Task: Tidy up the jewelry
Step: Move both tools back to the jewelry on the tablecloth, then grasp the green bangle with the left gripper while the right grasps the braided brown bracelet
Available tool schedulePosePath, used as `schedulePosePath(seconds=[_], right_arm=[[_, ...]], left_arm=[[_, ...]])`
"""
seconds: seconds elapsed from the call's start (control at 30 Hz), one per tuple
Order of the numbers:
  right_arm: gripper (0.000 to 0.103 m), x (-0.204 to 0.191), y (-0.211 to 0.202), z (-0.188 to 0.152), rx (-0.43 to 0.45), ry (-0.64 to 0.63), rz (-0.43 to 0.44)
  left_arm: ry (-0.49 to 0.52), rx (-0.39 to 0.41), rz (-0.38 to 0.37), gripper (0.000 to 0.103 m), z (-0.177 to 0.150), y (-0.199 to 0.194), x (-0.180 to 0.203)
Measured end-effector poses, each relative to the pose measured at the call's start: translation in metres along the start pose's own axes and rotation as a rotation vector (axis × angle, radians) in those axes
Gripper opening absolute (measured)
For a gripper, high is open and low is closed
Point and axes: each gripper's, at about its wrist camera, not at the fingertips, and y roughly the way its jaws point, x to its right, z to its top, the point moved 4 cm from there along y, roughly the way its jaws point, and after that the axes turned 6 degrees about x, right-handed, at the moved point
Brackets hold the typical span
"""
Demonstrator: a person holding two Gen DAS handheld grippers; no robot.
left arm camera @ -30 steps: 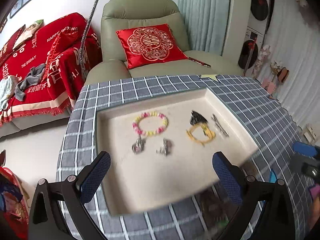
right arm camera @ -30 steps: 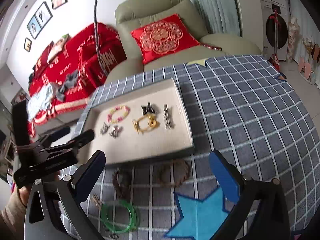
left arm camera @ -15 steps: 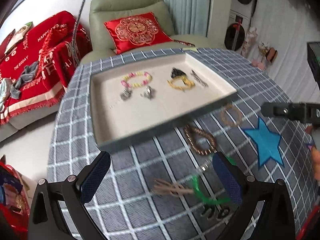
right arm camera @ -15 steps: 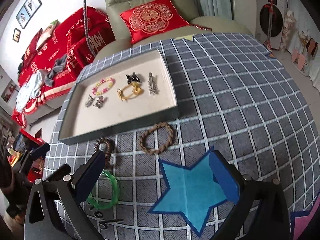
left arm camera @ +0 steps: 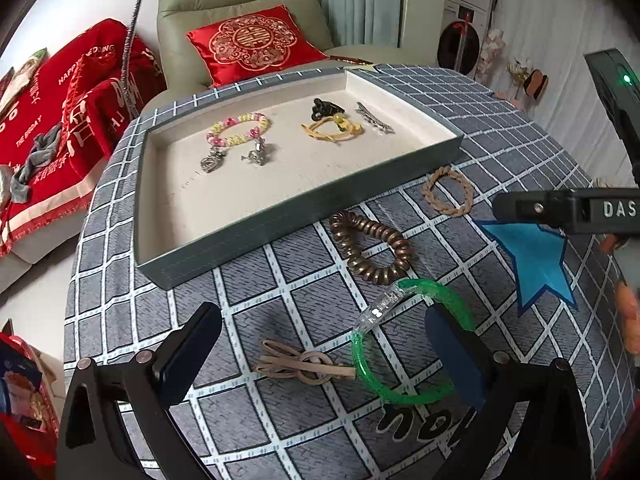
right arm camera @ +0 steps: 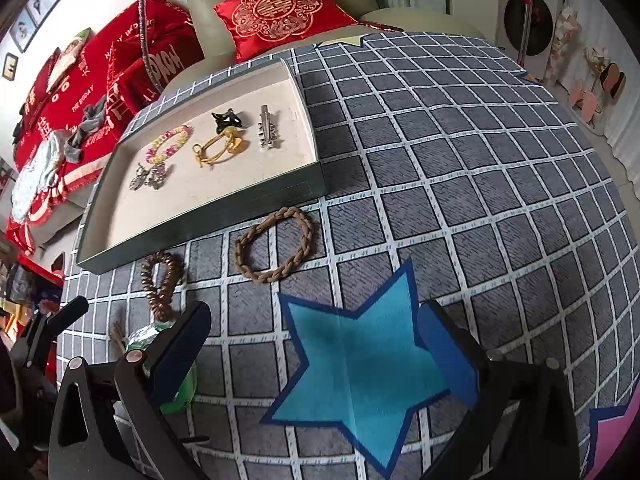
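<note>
On the checked cloth of the surface (left arm camera: 248, 280), my left gripper (left arm camera: 320, 344) hangs low with its fingers spread wide, holding nothing. Between them lie a tan looped hair tie (left arm camera: 300, 364) and a green translucent bangle (left arm camera: 404, 344); my right-hand finger covers part of the bangle's rim. Just beyond sits a bronze spiral hair tie (left arm camera: 370, 246), then a braided brown ring (left arm camera: 448, 192), both outside the tray (left arm camera: 224, 240).

Inside the tray: pink-and-yellow bead bracelet (left arm camera: 238, 130), two small silver charms (left arm camera: 234, 156) beside it, a yellow cord bracelet (left arm camera: 332, 128), a black claw clip (left arm camera: 326, 107), a silver hair clip (left arm camera: 374, 118).

My right gripper (right arm camera: 312, 344) is also released, fingers parted over a blue star patch (right arm camera: 360, 364) and grasping nothing. The braided ring lies just past the star, near the tray's front wall.
</note>
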Motion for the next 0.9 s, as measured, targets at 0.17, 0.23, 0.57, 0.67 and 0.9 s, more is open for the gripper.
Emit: schedulePosePath(seconds=[0.17, 0.23, 0.57, 0.67, 0.9], right_arm=[[0.101, -0.001, 0.010, 0.003, -0.003, 0.001, -0.004], [0.097, -0.003, 0.015, 0.006, -0.003, -0.003, -0.016], [0.072, -0.018, 0.034, 0.015, 0.018, -0.084, -0.110], [0.067, -0.024, 0.036, 0.015, 0.019, -0.126, -0.131], [0.011, -0.033, 0.033, 0.011, 0.011, -0.177, -0.130]], left_arm=[[0.018, -0.024, -0.015, 0.097, -0.003, 0.007, 0.003], [0.021, -0.033, -0.015, 0.097, -0.003, 0.011, 0.004], [0.066, -0.053, -0.046, 0.077, -0.005, 0.016, 0.014], [0.070, -0.059, -0.060, 0.074, -0.003, 0.016, 0.017], [0.117, -0.061, -0.092, 0.034, -0.004, 0.010, 0.031]])
